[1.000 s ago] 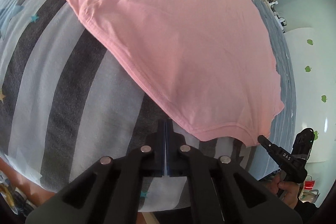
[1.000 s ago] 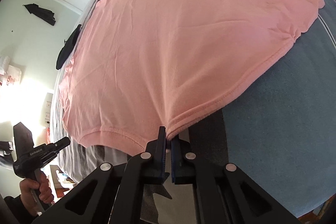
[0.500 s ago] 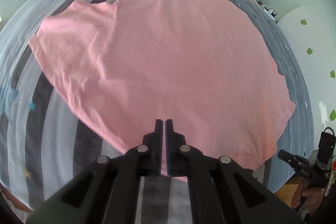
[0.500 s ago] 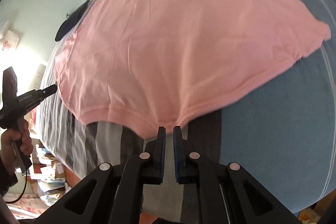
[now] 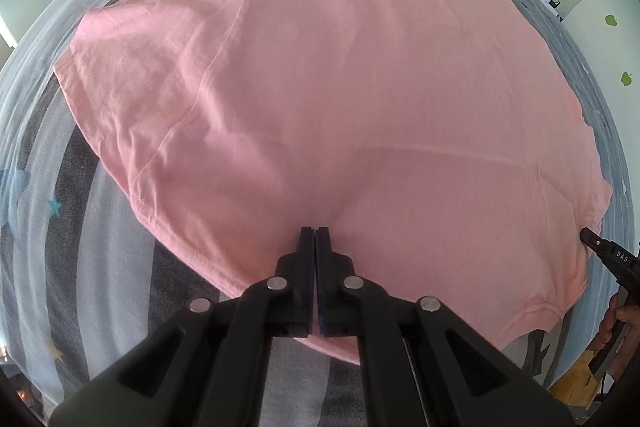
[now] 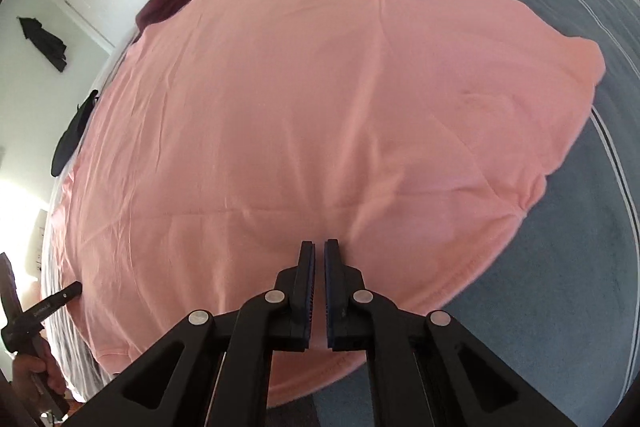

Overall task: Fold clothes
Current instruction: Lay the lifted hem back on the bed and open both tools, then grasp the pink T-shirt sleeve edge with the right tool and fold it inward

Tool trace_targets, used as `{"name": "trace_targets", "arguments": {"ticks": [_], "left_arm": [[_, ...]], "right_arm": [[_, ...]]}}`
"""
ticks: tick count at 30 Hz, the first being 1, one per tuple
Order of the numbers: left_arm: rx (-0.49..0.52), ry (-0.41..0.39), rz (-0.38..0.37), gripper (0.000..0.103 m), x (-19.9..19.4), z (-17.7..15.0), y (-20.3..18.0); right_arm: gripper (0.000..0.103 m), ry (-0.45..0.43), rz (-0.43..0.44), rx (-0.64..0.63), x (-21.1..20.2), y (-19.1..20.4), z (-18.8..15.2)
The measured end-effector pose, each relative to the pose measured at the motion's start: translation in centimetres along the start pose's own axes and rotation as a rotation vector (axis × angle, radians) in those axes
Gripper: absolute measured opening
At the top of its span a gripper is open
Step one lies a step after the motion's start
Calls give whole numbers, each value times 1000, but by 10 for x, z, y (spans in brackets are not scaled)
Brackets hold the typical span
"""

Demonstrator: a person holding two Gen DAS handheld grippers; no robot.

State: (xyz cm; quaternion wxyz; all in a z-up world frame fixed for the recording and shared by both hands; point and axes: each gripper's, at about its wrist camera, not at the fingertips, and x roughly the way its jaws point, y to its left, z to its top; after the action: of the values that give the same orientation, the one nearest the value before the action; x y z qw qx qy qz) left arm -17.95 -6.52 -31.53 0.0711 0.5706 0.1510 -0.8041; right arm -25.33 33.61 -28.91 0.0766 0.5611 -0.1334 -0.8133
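Shirt [image 5: 340, 99] flat on bed [image 5: 80, 227], long axis running away from both tongs. Left tongs [image 5: 315, 231] and right tongs [image 6: 319, 245] closed, empty, over near hem.

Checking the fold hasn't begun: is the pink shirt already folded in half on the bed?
No, the pink shirt lies spread open across the bed, with both sleeves out flat.

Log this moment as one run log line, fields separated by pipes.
task: fold clothes | pink T-shirt: spread flat on bed | left gripper: shut over shirt hem | right gripper: shut over shirt hem
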Motion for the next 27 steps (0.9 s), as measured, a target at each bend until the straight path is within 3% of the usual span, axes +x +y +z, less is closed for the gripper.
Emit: {"name": "trace_targets", "arguments": {"ticks": [2,4,5,7,13,17,21,23,25,26,27], "left_arm": [[-5,-11,-3,0,-9,8,-2],[-2,-36,-7,0,-17,19,-6],[1,-52,-9,0,-21,26,-8],[3,-77,-8,0,-25,42,-13],[-3,-114,-1,1,-30,81,-28],[-14,-119,2,1,-32,81,-32],[-46,-106,4,1,-27,79,-17],[-65,-110,3,1,-28,75,-7],[-90,-114,2,1,-30,70,5],[-106,-113,-4,1,-30,68,13],[-122,-112,-10,1,-30,65,21]], "right_arm": [[6,-14,-46,-10,-8,-5,5],[18,-48,-114,-31,-15,-14,16],[33,-73,-141,-20,-19,-24,26],[42,-126,-196,21,-24,-49,48],[43,-224,-388,188,-45,-145,96],[46,-197,-346,325,-31,-194,109],[49,-200,-303,333,-16,-204,111],[48,-214,-305,341,-16,-203,111],[27,-229,-279,369,-19,-204,110],[9,-224,-261,384,-21,-204,110],[5,-222,-252,391,-23,-201,111]]}}
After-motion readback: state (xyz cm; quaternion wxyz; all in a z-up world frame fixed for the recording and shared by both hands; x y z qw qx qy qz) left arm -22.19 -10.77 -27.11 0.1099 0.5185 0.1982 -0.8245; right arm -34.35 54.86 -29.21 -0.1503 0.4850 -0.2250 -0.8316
